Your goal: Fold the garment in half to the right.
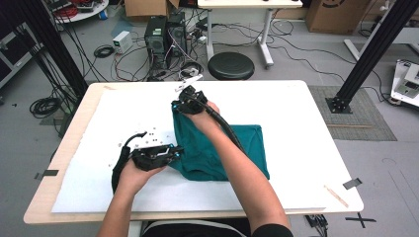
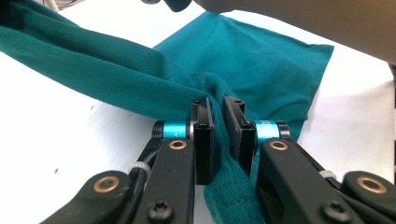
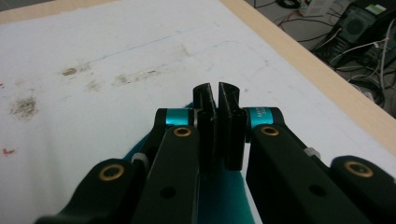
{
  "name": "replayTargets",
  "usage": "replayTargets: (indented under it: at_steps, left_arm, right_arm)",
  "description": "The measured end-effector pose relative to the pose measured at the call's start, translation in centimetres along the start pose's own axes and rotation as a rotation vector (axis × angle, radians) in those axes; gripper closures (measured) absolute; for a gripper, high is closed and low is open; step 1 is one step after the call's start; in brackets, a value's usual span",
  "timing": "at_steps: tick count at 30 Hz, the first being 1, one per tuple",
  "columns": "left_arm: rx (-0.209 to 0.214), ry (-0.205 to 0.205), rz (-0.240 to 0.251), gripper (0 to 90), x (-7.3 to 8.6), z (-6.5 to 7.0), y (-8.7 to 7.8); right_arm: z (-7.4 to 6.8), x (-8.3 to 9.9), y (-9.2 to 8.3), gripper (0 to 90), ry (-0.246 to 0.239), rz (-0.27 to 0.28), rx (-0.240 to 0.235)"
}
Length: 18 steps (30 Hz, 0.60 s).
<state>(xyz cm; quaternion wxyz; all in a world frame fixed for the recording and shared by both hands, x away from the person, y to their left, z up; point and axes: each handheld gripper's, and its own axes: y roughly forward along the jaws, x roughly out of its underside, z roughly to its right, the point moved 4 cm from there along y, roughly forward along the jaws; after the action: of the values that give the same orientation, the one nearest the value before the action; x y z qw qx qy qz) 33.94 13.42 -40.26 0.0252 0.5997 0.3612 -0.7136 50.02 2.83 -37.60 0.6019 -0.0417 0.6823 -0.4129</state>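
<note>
Cloth: teal garment (image 1: 217, 148) on the white surface (image 1: 296, 123), near the middle, left edge lifted.
Left gripper (image 1: 174, 151): fingers clamp its near-left edge.
Right gripper (image 1: 179, 105): fingers pinch its far-left corner.

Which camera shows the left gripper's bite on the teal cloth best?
The left gripper view: the left gripper is shut on a fold of the teal cloth. The high view shows it at the cloth's edge; the right gripper view shows cloth beneath its jaws.

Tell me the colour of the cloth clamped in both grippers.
Teal green cloth, plain with no pattern; clearest in the left gripper view.
</note>
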Motion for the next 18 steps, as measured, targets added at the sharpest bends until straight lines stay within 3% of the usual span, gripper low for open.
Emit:
replayTargets:
  at_steps: [18]
  left_arm:
    - [0.059, 0.075, -0.027, 82.4, -4.3, 2.9, 4.1]
  right_arm:
    - [3.6, 3.2, -5.9, 87.1, 0.061, 0.049, 0.080]
